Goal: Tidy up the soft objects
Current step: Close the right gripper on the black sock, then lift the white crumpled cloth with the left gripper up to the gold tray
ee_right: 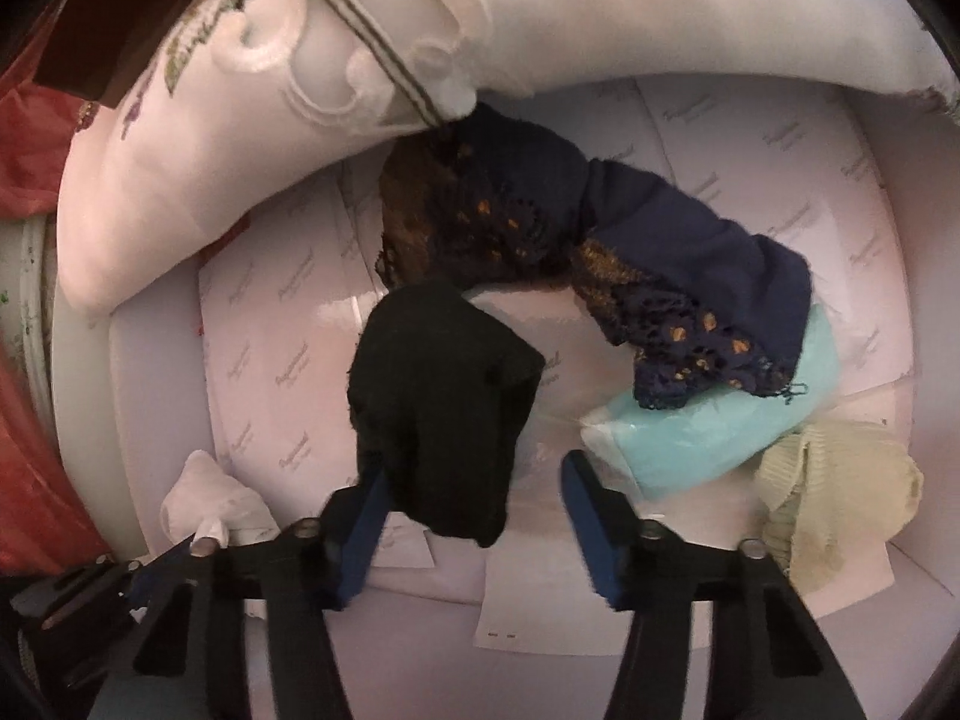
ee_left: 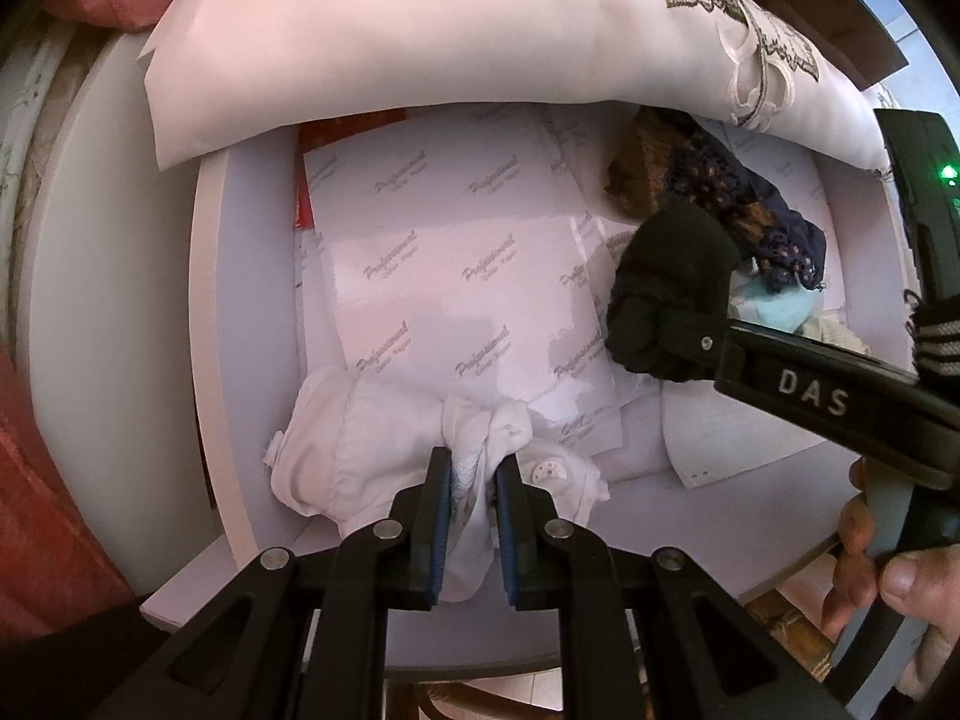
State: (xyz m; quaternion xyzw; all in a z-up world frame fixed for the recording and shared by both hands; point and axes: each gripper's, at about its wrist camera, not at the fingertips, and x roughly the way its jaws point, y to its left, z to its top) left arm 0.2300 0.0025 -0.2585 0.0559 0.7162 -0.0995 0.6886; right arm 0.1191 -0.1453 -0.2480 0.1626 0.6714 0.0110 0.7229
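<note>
White cloth (ee_left: 384,450) bunched near edge — black sock (ee_right: 444,396) crumpled mid-drawer.

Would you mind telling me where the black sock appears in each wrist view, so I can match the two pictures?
Left wrist view: black sock at right of centre, at the right gripper's tip.
Right wrist view: black sock at centre, between the open fingers.
Shared landmark: the embroidered pillow across the top.

Paper sheets (ee_left: 444,276) bare — pillow (ee_left: 420,54) behind

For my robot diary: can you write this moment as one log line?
left gripper: shut on white cloth | right gripper: open, black sock between fingers | place: white drawer
</note>
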